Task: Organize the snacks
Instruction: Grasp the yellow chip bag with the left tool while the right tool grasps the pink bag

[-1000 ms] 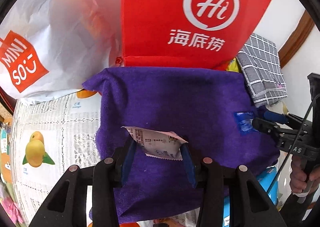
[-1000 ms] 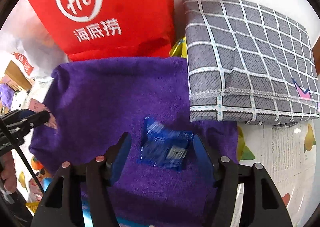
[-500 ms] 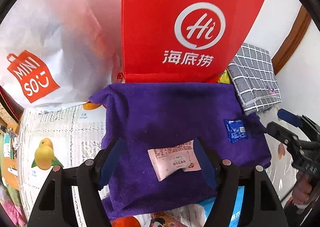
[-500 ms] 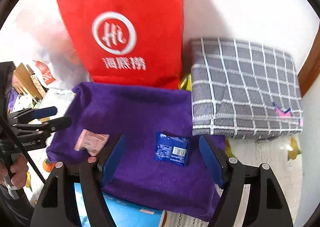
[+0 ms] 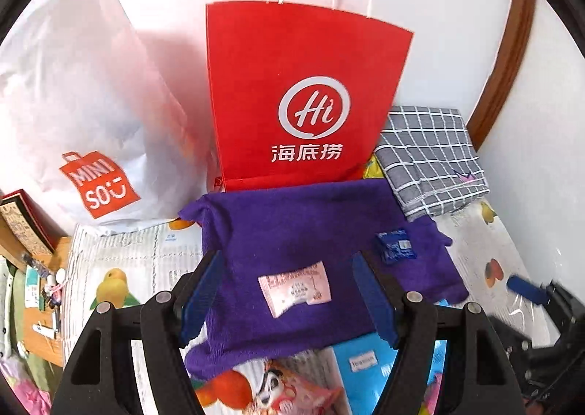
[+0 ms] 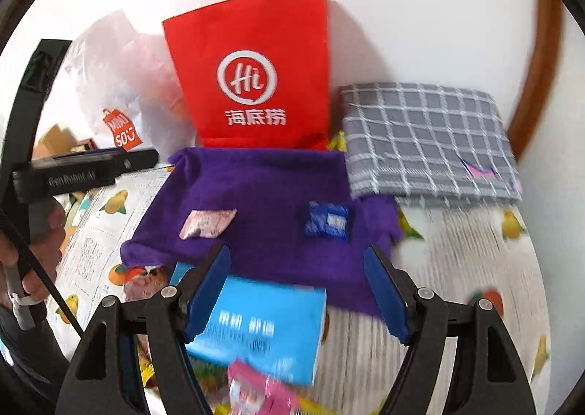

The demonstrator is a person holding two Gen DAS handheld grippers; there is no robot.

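My left gripper (image 5: 289, 301) gapes empty above the pink packet (image 5: 294, 289); my right gripper (image 6: 296, 290) gapes empty, the blue packet (image 6: 328, 221) lying apart on the purple towel (image 6: 270, 188).

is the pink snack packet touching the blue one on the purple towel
Apart. The left wrist view shows bare purple towel between the pink packet and the blue packet.

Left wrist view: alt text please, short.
Open left gripper above a pink snack packet lying loose on a purple towel, a blue snack packet to its right. A red paper bag stands behind the towel.
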